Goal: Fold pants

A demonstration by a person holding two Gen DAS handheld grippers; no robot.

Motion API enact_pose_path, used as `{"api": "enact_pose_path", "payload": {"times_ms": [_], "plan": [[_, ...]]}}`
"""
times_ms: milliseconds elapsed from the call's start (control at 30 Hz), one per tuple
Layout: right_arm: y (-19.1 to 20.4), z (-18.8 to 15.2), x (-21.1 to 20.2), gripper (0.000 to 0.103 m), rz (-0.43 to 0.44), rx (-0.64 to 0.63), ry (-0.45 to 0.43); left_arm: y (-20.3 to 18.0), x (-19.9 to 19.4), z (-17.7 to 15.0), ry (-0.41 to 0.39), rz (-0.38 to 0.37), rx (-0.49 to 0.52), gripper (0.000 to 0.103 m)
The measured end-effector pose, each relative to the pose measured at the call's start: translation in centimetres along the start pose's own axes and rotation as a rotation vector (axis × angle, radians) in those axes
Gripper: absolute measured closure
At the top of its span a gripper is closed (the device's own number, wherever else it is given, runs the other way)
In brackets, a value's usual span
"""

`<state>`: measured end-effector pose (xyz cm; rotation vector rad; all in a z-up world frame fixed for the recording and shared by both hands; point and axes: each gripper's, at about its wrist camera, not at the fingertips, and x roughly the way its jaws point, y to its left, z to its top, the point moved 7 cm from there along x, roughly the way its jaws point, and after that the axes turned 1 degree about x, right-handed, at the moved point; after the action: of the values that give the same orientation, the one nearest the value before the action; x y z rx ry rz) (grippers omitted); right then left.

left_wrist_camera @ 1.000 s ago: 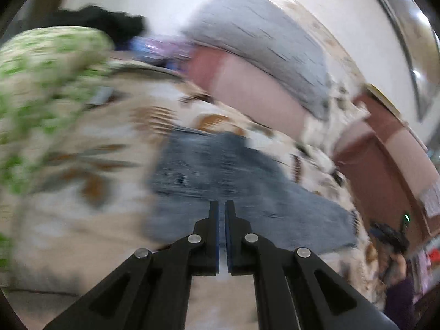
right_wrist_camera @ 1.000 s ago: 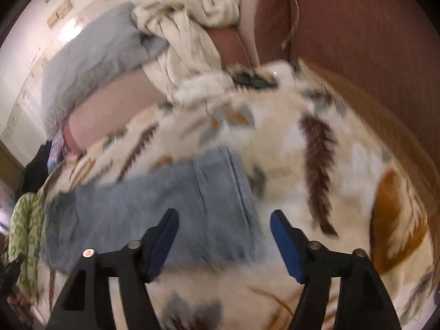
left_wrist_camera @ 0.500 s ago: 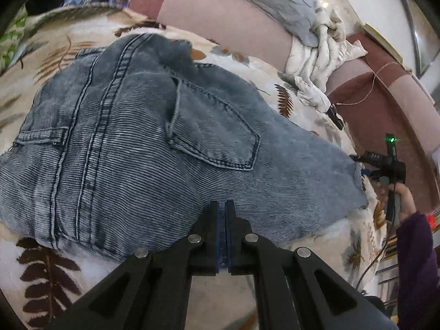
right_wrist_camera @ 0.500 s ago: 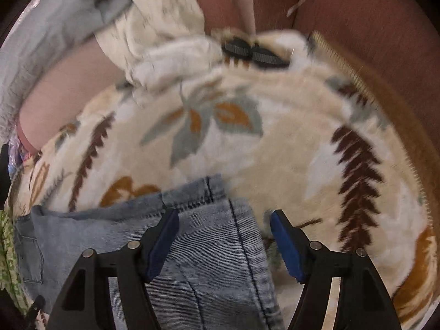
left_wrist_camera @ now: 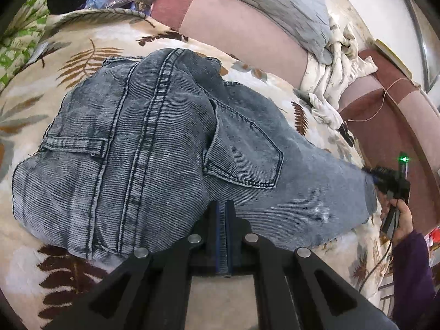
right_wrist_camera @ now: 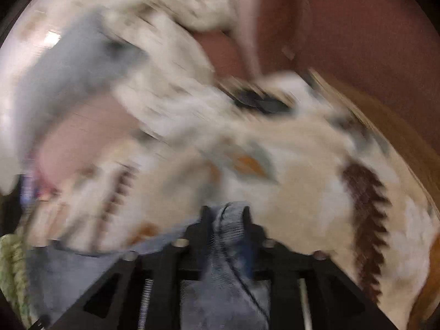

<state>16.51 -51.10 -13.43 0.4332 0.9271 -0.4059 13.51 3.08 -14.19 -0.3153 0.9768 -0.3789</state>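
We have the faded blue-grey denim pants spread on the leaf-print fleece blanket. Our right gripper pinches the hem; our left gripper is closed, empty. Heavy, limp denim: grip seams.

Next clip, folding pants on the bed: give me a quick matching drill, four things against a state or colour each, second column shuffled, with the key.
1. left gripper
2. right gripper
3. jeans
4. blanket

a. cream with a leaf print
b. shut on a bunched hem of denim
c. spread out, back pockets up
d. shut, at the near edge of the denim

Pairs: 1-d, 2-b, 3-c, 4-a
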Motion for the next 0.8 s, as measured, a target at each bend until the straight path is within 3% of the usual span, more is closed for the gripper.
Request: {"api": "enact_pose_path", "payload": {"times_ms": [67, 133, 200, 267, 367, 433, 567, 633, 700, 800], "plan": [[-1.6, -0.4, -0.6, 0.07, -0.058, 0.022, -0.018, -0.5, 0.1, 0.0, -0.004, 0.019, 0.017, 0.1], [-2.4, -0.7, -3.0, 0.066, -0.068, 0.027, -0.105, -1.0, 0.3, 0.1, -0.006, 0.029, 0.023, 0.1], [-2.2, -1.7, -5.3, 0.05, -0.015, 0.004, -0.157, -1.1, 0.2, 0.1, -0.011, 0.031, 0.019, 0.1], [-0.4, -3.4, -7.2, 0.045, 0.071, -0.059, -0.185, -1.2, 0.0, 0.2, -0.013, 0.03, 0.016, 0.1], [3.2, -7.5, -7.5, 0.045, 0.166, -0.18, -0.103, -1.4, -0.4, 0.1, -0.024, 0.037, 0.028, 0.1], [5.1, -10.6, -6.1, 0.045, 0.173, -0.246, -0.019, -1.6, -0.3, 0.0, -0.024, 0.055, 0.047, 0.1], [5.7, -14.2, -3.2, 0.044, 0.106, -0.321, 0.108, -1.0, -0.2, -0.3, -0.008, 0.072, 0.034, 0.1], [5.8, -14.6, -3.2, 0.045, 0.074, -0.376, 0.101, -0.7, -0.3, -0.4, 0.003, 0.068, 0.029, 0.1], [6.2, -14.0, -3.8, 0.045, 0.056, -0.354, 0.116, -0.7, -0.6, -0.4, -0.001, 0.06, 0.012, 0.1], [10.6, -12.1, -6.2, 0.044, 0.266, -0.352, 0.066, -1.9, -1.1, -0.2, -0.032, 0.027, 0.048, 0.1]]}}
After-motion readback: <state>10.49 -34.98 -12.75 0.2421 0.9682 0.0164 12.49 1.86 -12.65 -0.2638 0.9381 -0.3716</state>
